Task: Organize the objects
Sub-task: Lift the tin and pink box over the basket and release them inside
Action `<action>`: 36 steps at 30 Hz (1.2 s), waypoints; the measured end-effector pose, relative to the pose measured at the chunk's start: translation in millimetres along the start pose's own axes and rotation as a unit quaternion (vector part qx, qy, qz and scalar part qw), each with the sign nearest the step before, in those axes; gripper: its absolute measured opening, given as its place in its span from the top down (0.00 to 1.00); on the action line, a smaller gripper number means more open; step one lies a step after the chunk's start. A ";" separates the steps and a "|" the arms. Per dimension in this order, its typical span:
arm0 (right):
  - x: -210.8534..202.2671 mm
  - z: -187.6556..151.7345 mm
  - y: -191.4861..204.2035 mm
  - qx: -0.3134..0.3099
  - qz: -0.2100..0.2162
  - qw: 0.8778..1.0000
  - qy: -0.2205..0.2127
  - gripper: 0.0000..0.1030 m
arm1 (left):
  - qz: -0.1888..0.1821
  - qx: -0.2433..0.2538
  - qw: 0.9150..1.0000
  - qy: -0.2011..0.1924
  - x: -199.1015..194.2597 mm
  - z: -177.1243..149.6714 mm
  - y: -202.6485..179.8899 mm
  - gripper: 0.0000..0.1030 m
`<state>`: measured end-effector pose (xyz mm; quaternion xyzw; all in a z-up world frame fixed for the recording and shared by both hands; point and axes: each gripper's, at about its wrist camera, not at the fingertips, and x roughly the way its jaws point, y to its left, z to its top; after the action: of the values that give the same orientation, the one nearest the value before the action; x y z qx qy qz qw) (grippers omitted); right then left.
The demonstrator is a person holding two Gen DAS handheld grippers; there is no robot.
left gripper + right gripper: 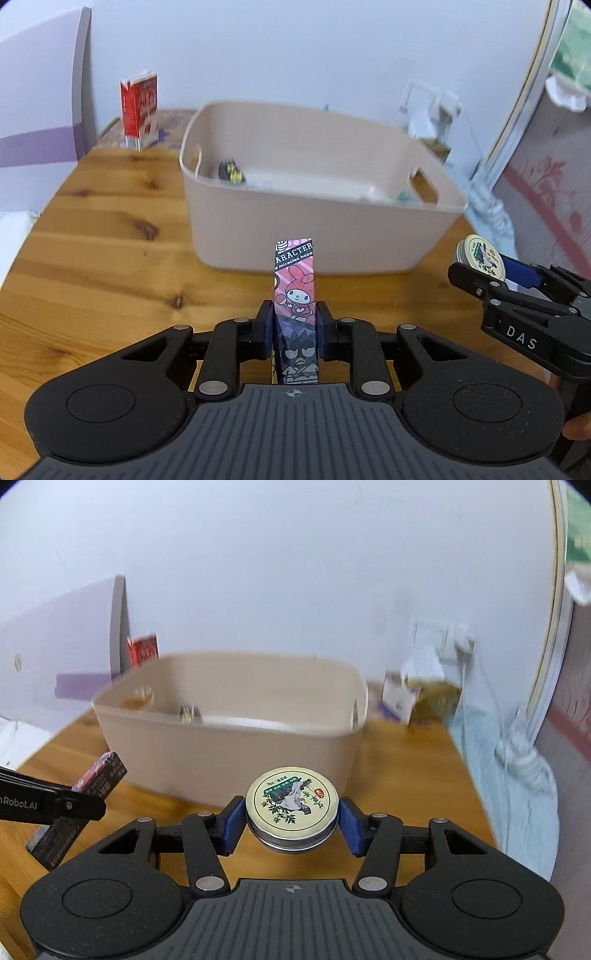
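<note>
**Both grippers full, bin ahead**

Your left gripper (294,325) squeezes a cartoon box (294,291) above the table (110,240); its lower end is hidden.

Your right gripper (291,818) grips a round tin (291,806). Things inside the beige bin (229,746) look blurry.

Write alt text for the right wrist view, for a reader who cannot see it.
The right gripper holds a round metal tin with a cream, leaf-printed lid, its blue-padded jaws closed on the tin's sides above a wooden table. A beige plastic bin sits just beyond. At left, the left gripper grips a slim dark box.
</note>
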<state>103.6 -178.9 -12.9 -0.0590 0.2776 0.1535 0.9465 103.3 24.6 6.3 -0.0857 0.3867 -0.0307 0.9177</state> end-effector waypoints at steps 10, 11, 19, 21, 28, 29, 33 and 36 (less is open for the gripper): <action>-1.2 55.6 -0.4 -0.012 -0.006 0.998 -0.055 0.50 | 0.015 0.013 0.997 -0.077 -16.0 57.6 -4.2 0.78; 1.8 60.7 -0.7 -0.012 -0.007 0.998 -0.057 0.50 | 0.018 0.013 0.996 -0.081 -13.2 65.3 -4.5 0.78; 37.0 90.9 -2.5 -0.010 -0.008 0.999 -0.053 0.50 | 0.032 0.018 0.996 -0.077 31.1 113.6 -9.1 0.78; 49.6 95.4 -3.0 -0.012 -0.007 0.999 -0.044 0.50 | 0.039 0.015 0.997 -0.066 46.4 118.8 -10.7 0.78; 90.8 93.2 -0.3 -0.022 -0.005 1.000 -0.009 0.50 | 0.062 0.021 0.998 0.000 110.2 122.5 -10.0 0.78; 96.9 92.2 0.3 -0.022 -0.004 1.000 -0.001 0.50 | 0.064 0.024 0.998 0.008 117.2 122.0 -10.6 0.78; 113.5 85.4 3.3 -0.024 -0.004 0.999 0.025 0.50 | 0.071 0.037 0.996 0.032 138.6 117.4 -11.0 0.78; 122.3 80.5 4.9 -0.026 -0.002 0.999 0.045 0.50 | 0.071 0.041 0.996 0.047 147.5 115.4 -12.4 0.78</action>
<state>240.5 -126.9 -12.0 -0.0910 0.3153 0.1557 0.9317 289.1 9.7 -16.1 -0.0188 0.4328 0.0147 0.9012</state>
